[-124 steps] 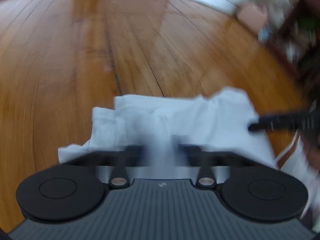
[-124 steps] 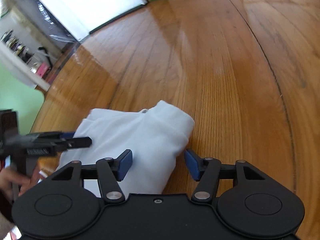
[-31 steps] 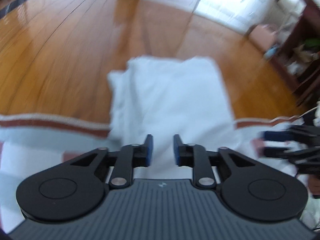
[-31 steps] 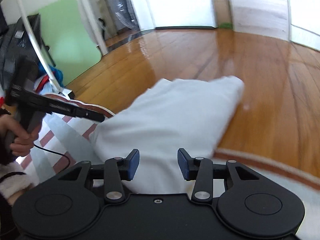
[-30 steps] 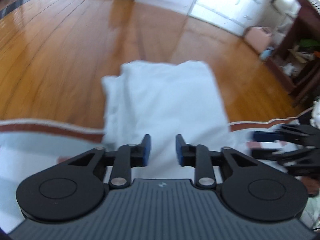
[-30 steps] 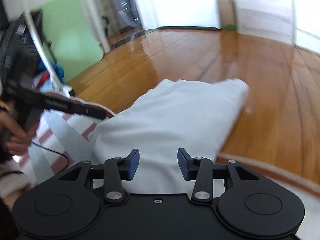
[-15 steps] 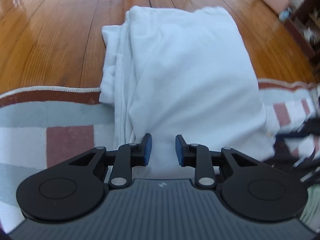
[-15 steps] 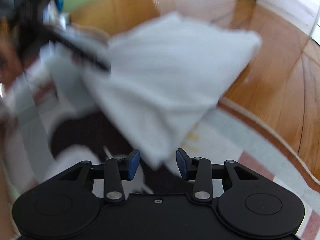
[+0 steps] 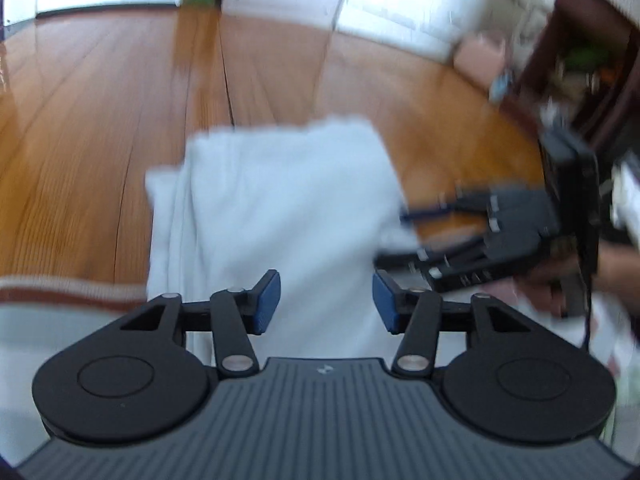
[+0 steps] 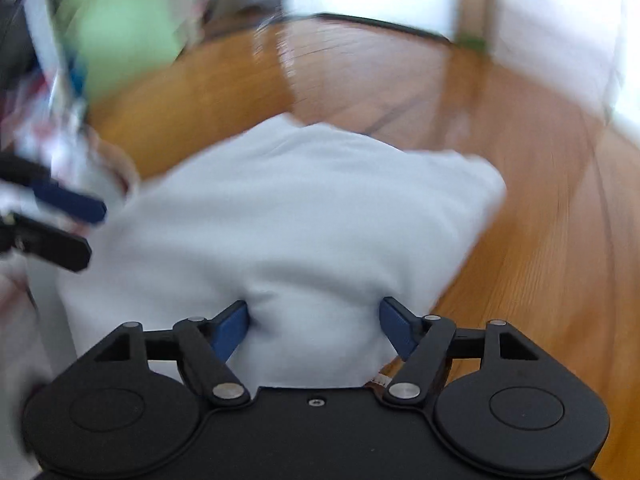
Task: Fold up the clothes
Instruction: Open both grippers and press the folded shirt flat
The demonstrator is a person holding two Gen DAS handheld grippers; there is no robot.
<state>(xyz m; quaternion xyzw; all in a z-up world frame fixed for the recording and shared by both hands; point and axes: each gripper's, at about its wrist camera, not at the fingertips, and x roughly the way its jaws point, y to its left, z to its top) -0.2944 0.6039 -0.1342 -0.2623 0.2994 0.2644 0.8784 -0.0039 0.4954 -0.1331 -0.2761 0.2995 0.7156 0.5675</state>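
White folded cotton garment (image 9: 276,216) lies flat, its far part on the glossy wooden plank floor (image 9: 100,128) and its near edge over the striped rug with the brown border (image 9: 60,286). Half a second earlier both pairs of blue-padded fingers stood narrow at that edge; now the left gripper (image 9: 326,304) is opening above the cloth without pressing it, and the right gripper (image 10: 314,326) is opening too, its fingers (image 10: 230,330) spread wide with cloth bulging between them. Dark wooden shelving (image 9: 592,60) and a pink box (image 9: 480,54) stand beyond, well apart from the garment; both views are motion-blurred.
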